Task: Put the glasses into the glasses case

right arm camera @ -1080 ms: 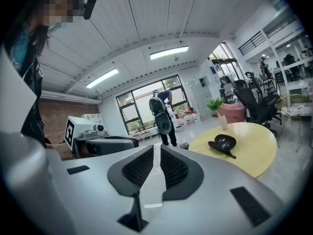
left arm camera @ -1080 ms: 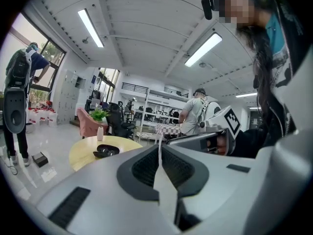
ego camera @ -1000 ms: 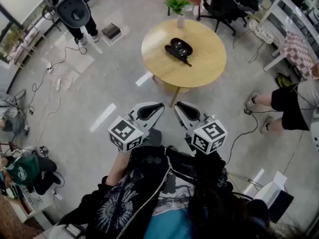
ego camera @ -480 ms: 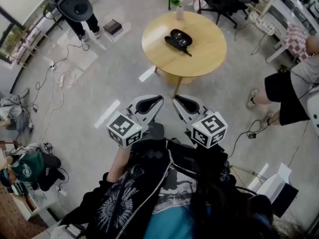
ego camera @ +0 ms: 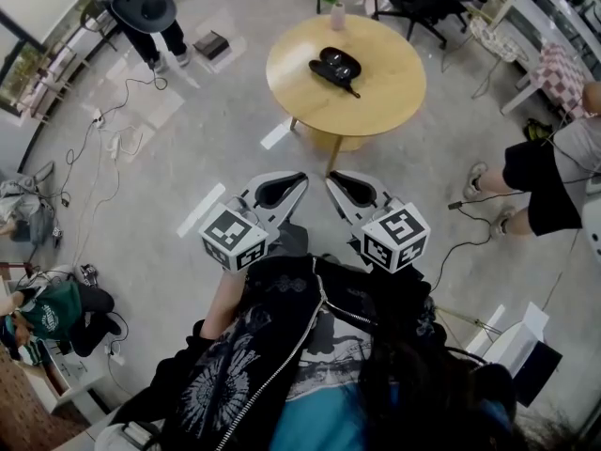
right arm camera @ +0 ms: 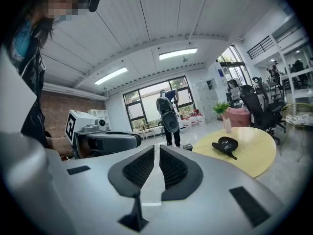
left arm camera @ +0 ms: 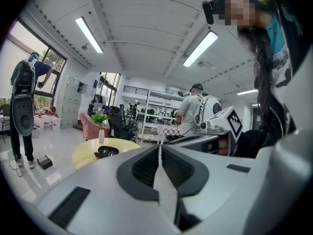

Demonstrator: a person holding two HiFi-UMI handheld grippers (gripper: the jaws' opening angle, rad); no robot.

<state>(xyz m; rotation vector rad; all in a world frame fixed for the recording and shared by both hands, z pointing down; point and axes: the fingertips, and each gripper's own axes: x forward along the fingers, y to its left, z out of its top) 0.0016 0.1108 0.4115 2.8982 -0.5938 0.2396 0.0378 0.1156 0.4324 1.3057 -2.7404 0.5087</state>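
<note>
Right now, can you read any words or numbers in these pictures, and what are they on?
No words or numbers can be read.
Left cube and right cube: black-and-white squares, not letters.
Green cloth at the floor's left edge: white print, too blurred.
Blue wall sign: too small.

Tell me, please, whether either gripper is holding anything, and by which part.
Nothing is held; the left gripper and right gripper are both shut and empty.

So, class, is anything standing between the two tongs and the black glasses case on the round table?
Nothing visible. Only open grey floor separates the left tongs and right tongs from the round yellow wooden table; the black glasses case lies unobstructed on it.
</note>
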